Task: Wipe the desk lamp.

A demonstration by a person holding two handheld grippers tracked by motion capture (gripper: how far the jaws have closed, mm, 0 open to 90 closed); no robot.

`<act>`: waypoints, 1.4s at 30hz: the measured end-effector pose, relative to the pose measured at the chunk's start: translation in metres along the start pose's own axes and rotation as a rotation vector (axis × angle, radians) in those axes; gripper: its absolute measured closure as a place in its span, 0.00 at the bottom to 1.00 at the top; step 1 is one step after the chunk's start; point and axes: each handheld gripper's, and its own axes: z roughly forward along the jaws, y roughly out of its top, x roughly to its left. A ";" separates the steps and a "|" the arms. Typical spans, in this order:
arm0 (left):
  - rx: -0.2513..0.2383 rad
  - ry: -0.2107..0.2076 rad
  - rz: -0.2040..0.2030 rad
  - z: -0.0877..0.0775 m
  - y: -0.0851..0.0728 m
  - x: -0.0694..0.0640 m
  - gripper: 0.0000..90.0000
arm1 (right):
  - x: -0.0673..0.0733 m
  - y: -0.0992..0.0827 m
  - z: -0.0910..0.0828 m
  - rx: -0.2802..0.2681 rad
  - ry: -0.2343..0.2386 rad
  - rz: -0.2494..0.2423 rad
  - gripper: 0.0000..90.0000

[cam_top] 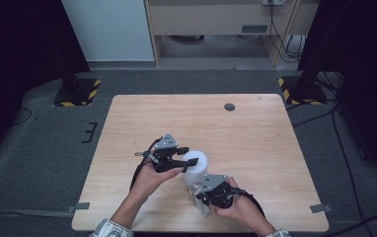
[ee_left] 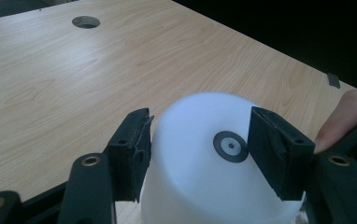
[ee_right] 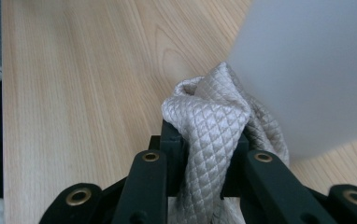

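Observation:
A white plastic cup stands upside down near the middle front of the wooden table; a small black ring mark sits on its upturned base. My left gripper reaches in from the left, and its two jaws press the cup from both sides near the top. My right gripper is low at the cup's near side, shut on a bunched grey quilted cloth. The cloth rests against the cup's wall.
A round cable hole lies at the table's far right part. Grey tape tabs mark the front corners. Stands with yellow-black feet flank the table on the carpet. A person's thumb shows beside the left gripper's jaw.

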 end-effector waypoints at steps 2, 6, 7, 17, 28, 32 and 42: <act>0.000 0.000 0.000 0.000 0.000 0.000 0.44 | -0.003 -0.003 -0.004 0.006 -0.005 0.010 0.85; 0.000 0.001 -0.001 0.000 0.000 0.000 0.44 | -0.009 -0.007 -0.011 0.009 -0.018 0.031 0.85; 0.000 0.001 -0.001 0.000 0.000 0.000 0.44 | -0.013 -0.009 -0.014 0.006 -0.028 0.045 0.85; 0.000 -0.001 -0.001 0.000 0.000 0.000 0.44 | -0.031 -0.016 -0.024 -0.006 -0.103 0.109 0.85; -0.047 0.009 -0.003 0.000 0.002 -0.003 0.24 | -0.035 -0.017 -0.035 -0.049 -0.132 0.136 0.84; -0.098 0.021 0.032 -0.010 0.005 -0.011 0.19 | -0.029 -0.016 -0.038 -0.063 -0.123 0.134 0.84; -0.125 0.113 -0.001 -0.058 -0.032 -0.003 0.16 | 0.011 -0.009 -0.030 -0.054 -0.062 0.051 0.83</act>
